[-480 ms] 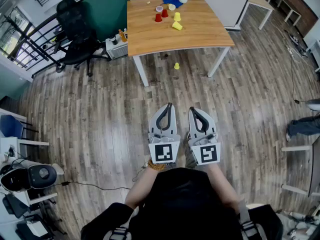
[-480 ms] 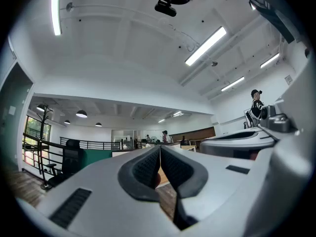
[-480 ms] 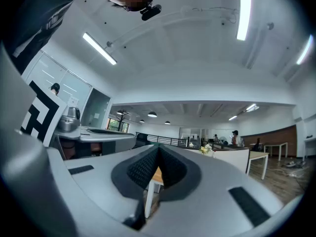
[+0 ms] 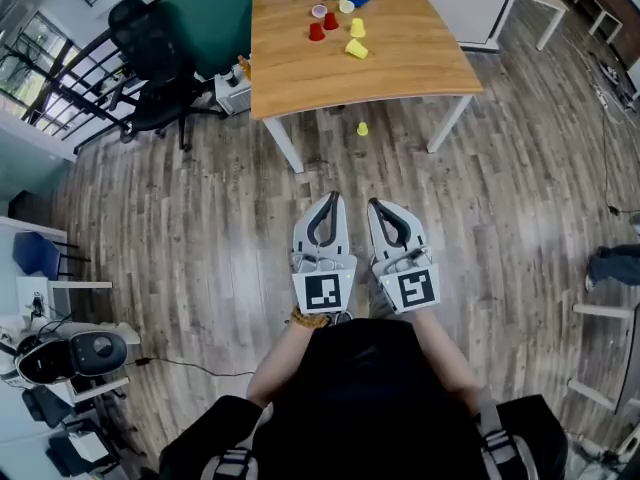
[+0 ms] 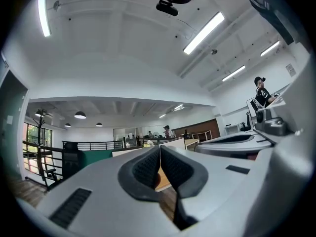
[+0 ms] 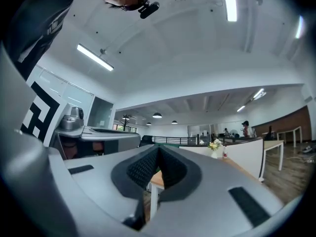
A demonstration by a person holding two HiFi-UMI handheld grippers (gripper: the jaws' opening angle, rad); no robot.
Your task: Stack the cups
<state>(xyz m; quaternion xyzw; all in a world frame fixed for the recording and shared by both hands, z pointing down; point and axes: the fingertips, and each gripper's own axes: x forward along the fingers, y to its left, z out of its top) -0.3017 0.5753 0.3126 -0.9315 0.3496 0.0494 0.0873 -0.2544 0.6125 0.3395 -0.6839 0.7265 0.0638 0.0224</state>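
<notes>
The picture's top is cutting off the table's far edge. The cups near that edge are looking too small to tell upright from tipped.

**Your outfit and hand-held gear, head view**

- Black top, lower centre of the frame; its sleeves end above the forearms.
- Brown beaded band on your left wrist.
- Left gripper and right gripper: pale grey shells and dark ribbed pads. Each carries a black-and-white square marker cube.
</notes>
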